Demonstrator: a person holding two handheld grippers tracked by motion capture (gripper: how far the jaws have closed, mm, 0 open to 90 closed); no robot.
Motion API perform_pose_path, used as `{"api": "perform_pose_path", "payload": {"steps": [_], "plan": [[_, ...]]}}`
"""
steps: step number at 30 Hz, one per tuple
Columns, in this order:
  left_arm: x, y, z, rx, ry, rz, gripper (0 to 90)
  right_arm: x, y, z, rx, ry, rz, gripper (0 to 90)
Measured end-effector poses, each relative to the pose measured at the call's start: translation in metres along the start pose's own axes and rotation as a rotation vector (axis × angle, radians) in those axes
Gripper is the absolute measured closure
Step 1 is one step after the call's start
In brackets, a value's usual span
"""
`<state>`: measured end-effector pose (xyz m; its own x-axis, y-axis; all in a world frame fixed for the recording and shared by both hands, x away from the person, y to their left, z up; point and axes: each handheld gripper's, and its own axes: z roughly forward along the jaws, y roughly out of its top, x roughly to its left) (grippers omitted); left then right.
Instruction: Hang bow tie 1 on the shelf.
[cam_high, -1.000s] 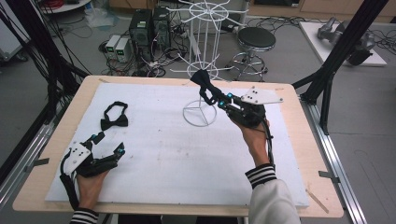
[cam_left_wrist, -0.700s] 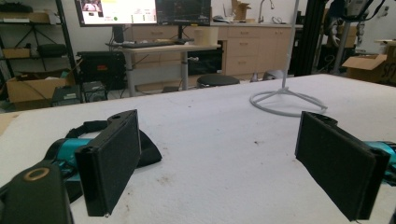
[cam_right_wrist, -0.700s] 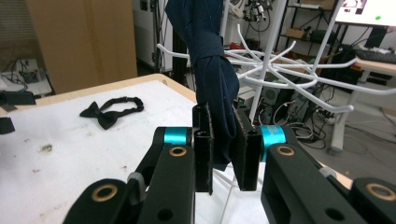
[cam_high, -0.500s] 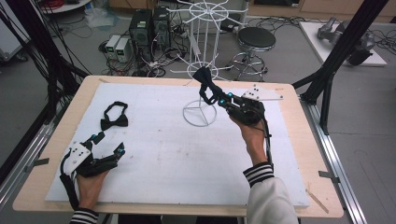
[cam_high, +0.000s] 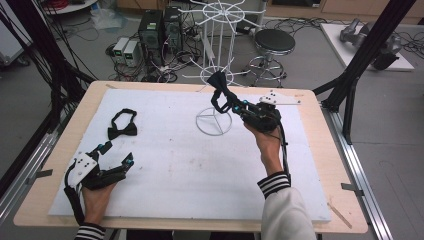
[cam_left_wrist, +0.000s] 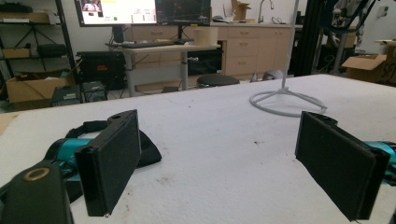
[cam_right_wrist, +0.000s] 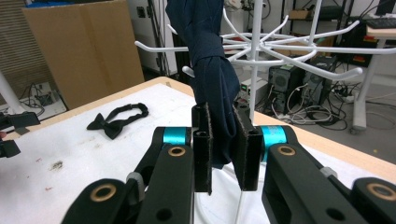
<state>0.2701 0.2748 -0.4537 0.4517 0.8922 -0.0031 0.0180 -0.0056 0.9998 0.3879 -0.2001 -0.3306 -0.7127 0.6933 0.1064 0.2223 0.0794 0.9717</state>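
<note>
The right gripper (cam_high: 223, 97) is clamped on a dark navy bow tie (cam_high: 218, 82), held up in the air above the far middle of the tabletop (cam_high: 310, 200). In the right gripper view the two black pads press the cloth from both sides, and the tie (cam_right_wrist: 212, 79) rises out of them in a bunched fold toward the hooks of the white wire rack (cam_right_wrist: 280, 44). Whether the cloth already touches a hook is hard to tell, since the fold hides the nearest prongs. The rack's round base (cam_high: 214, 121) stands on the white foam sheet near the far edge, just left of the hand that bears the right gripper, and its pole climbs past the far edge of the tabletop in the high view.

A second bow tie, black (cam_high: 122, 127), lies flat on the sheet toward the far left corner, its strap looped behind it. The same tie shows in the right gripper view (cam_right_wrist: 116, 120), well apart from the rack.

The left gripper (cam_high: 116, 154) rests low at the near left corner of the tabletop, its hand at the near edge. Its jaws stand wide apart with bare sheet between them, as the left gripper view shows; the black bow tie (cam_left_wrist: 147, 149) lies just behind the left-hand pad there, and the rack's base (cam_left_wrist: 287, 100) sits farther off across the sheet.
</note>
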Motion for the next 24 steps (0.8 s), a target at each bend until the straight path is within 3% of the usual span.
{"api": "perform_pose_path", "payload": {"steps": [9,20,22,24], "plan": [[0.0,0.0,0.0,0.001,-0.002,0.001,14.7,-0.004,-0.006,0.008,0.039,-0.011,0.02,79.6],[0.0,0.0,0.0,0.002,-0.002,0.001,14.7,-0.002,-0.008,0.013,0.094,-0.044,-0.042,77.8],[0.0,0.0,0.0,0.001,-0.002,0.001,14.7,-0.001,-0.009,0.014,0.104,-0.039,-0.046,71.7],[0.0,0.0,0.0,0.001,-0.001,0.002,14.7,-0.001,-0.01,0.016,0.117,-0.018,-0.04,52.2]]}}
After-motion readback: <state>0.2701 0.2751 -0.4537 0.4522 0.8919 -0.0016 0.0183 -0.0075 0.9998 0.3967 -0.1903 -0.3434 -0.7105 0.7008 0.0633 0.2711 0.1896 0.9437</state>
